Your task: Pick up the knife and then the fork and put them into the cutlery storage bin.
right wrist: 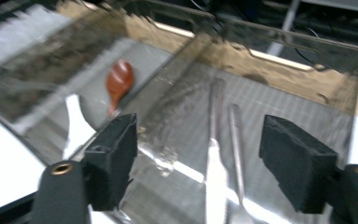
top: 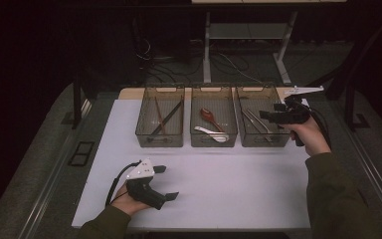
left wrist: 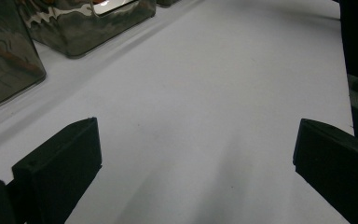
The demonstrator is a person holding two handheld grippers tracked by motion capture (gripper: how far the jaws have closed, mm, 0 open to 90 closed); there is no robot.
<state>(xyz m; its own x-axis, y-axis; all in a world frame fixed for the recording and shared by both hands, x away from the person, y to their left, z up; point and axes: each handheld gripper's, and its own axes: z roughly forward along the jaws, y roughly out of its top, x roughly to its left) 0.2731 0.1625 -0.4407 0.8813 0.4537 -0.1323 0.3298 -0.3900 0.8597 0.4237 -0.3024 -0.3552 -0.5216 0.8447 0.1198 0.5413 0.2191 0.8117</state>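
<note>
Three clear bins stand in a row at the back of the white table (top: 229,184). The left bin (top: 160,137) holds dark chopsticks (top: 165,119). In the middle bin (top: 214,140) lie a red-brown spoon (top: 208,114) and a white spoon (top: 211,133). The right bin (top: 263,141) holds metal cutlery (top: 252,119). My right gripper (top: 267,113) hovers over the right bin, open, with nothing between its pads. In the right gripper view it (right wrist: 198,158) looks down on two metal utensils (right wrist: 216,140) and the red-brown spoon (right wrist: 119,81). My left gripper (top: 168,182) rests low over the near table, open (left wrist: 196,154) and empty.
A wooden strip (top: 132,93) borders the table behind the bins. Desk legs and cables (top: 229,59) sit on the dark floor beyond. In the left gripper view two bins (left wrist: 84,23) stand at the upper left, and the sleeve of the right arm (top: 333,199) lies along the table's right edge.
</note>
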